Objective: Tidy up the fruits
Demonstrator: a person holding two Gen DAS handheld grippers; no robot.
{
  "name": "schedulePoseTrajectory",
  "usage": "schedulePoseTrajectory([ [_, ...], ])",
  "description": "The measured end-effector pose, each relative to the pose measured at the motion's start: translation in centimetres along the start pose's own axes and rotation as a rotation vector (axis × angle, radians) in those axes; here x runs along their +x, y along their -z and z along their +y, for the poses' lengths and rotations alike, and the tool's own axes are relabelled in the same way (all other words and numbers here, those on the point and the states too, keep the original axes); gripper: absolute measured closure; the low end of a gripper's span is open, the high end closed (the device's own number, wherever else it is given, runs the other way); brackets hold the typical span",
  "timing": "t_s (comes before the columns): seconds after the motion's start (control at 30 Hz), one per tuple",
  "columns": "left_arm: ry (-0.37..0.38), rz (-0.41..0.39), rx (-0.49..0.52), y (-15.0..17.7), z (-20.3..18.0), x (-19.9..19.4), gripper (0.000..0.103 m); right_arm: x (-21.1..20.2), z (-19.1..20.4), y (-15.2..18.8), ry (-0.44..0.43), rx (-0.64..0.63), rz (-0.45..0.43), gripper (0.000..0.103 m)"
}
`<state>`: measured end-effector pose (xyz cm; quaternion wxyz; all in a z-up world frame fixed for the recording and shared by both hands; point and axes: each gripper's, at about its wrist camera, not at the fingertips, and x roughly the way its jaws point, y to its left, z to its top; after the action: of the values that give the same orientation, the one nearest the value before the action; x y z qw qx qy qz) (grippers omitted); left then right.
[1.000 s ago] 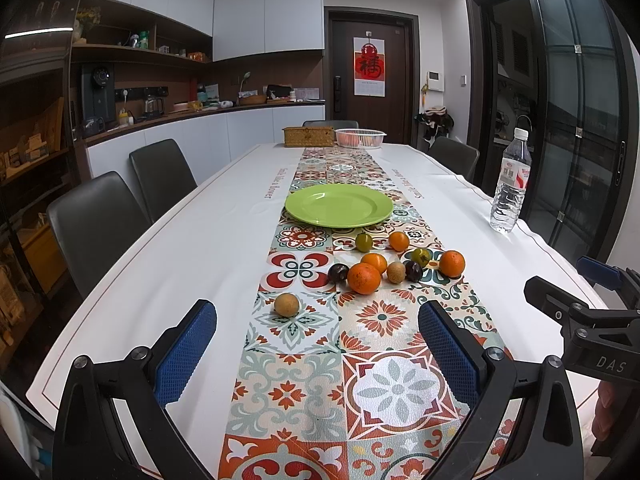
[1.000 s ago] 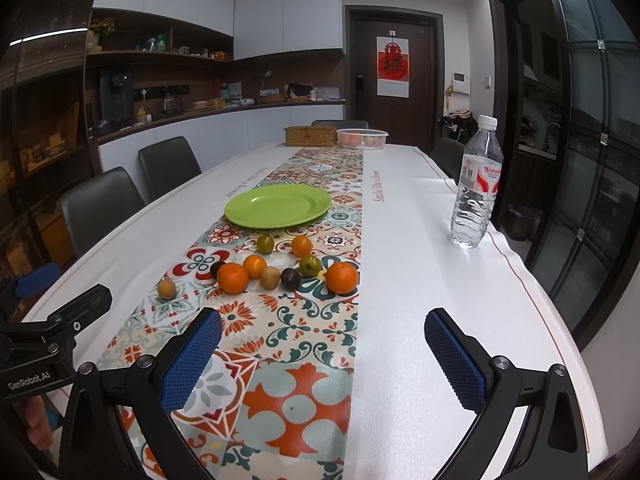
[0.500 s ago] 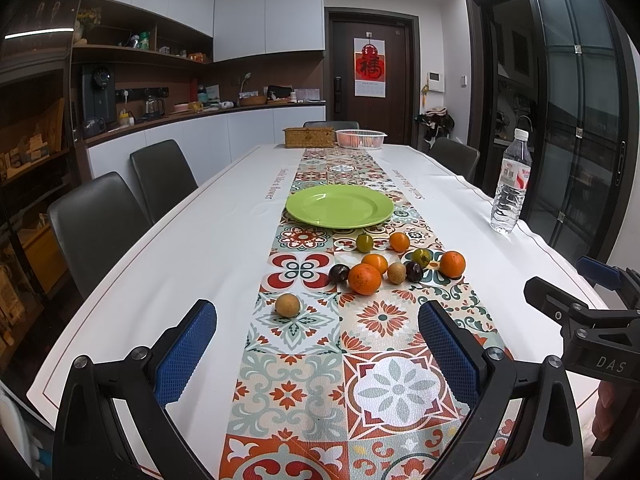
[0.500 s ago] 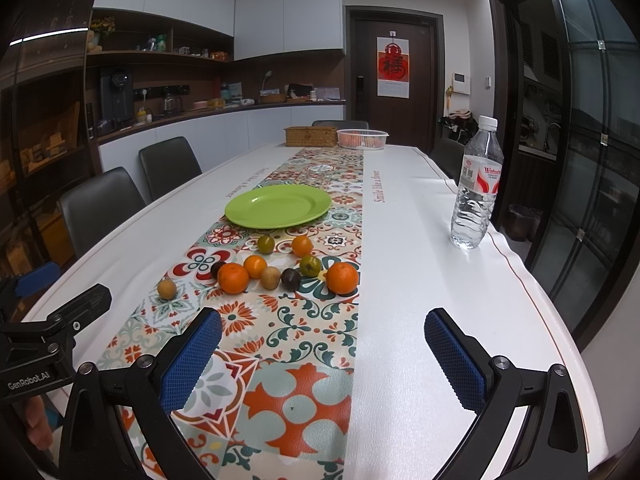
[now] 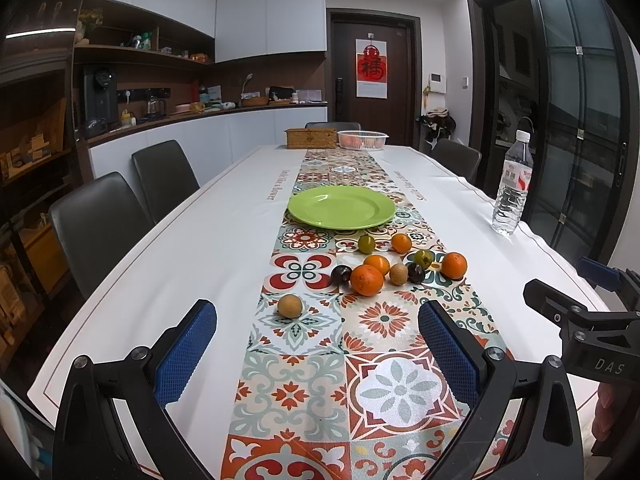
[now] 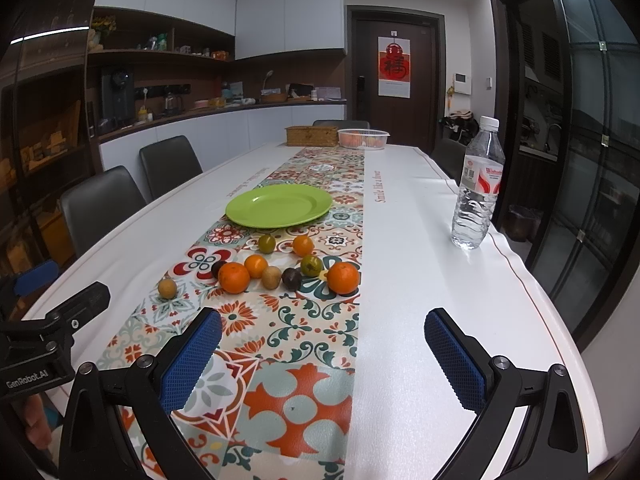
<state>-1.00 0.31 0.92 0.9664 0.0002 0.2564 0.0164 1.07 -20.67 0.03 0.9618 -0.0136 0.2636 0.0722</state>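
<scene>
An empty green plate [image 5: 341, 211] [image 6: 279, 205] sits on the patterned runner. In front of it lie several small fruits: a large orange [image 5: 367, 279] [image 6: 234, 277], another orange [image 5: 454, 265] [image 6: 343, 277], dark plums, green and tan fruits. One tan fruit [image 5: 289, 306] [image 6: 167, 288] lies apart to the left. My left gripper [image 5: 318, 350] is open and empty, above the runner, short of the fruits. My right gripper [image 6: 322, 356] is open and empty, near the table's front edge, right of the left one.
A water bottle [image 5: 512, 184] [image 6: 477, 184] stands at the table's right edge. A wicker box [image 5: 311, 138] and a white basket [image 5: 362, 139] stand at the far end. Dark chairs [image 5: 96, 224] line the left side.
</scene>
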Motion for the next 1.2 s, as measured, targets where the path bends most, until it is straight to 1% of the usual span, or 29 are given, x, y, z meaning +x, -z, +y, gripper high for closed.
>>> schedulePoseTrajectory([
  [0.3,-0.023,0.005,-0.024,-0.1,1.3,0.3,0.000,1.2,1.0,0.1,-0.017,-0.029,0.020,0.001],
  [0.5,-0.014,0.020,-0.036,0.2,2.2,1.4,0.000,2.3,2.1,-0.1,-0.047,-0.078,0.030,0.001],
  [0.67,-0.007,0.017,-0.022,0.2,2.9,2.2,0.001,3.3,3.4,-0.6,-0.062,-0.128,0.025,0.001],
  [0.8,-0.009,0.018,-0.017,0.0,3.5,3.0,0.006,4.4,4.6,-0.9,-0.079,-0.162,0.027,0.001],
  [0.9,-0.009,0.030,-0.022,0.0,4.0,3.7,0.007,5.2,5.4,-1.2,-0.097,-0.183,0.027,0.001],
  [1.03,-0.013,0.051,-0.020,0.1,4.4,4.8,0.013,6.3,6.6,-1.5,-0.114,-0.210,0.025,0.003],
  [1.2,-0.019,0.075,-0.002,0.1,4.6,6.0,0.016,8.0,7.4,-1.7,-0.144,-0.216,0.055,0.009],
])
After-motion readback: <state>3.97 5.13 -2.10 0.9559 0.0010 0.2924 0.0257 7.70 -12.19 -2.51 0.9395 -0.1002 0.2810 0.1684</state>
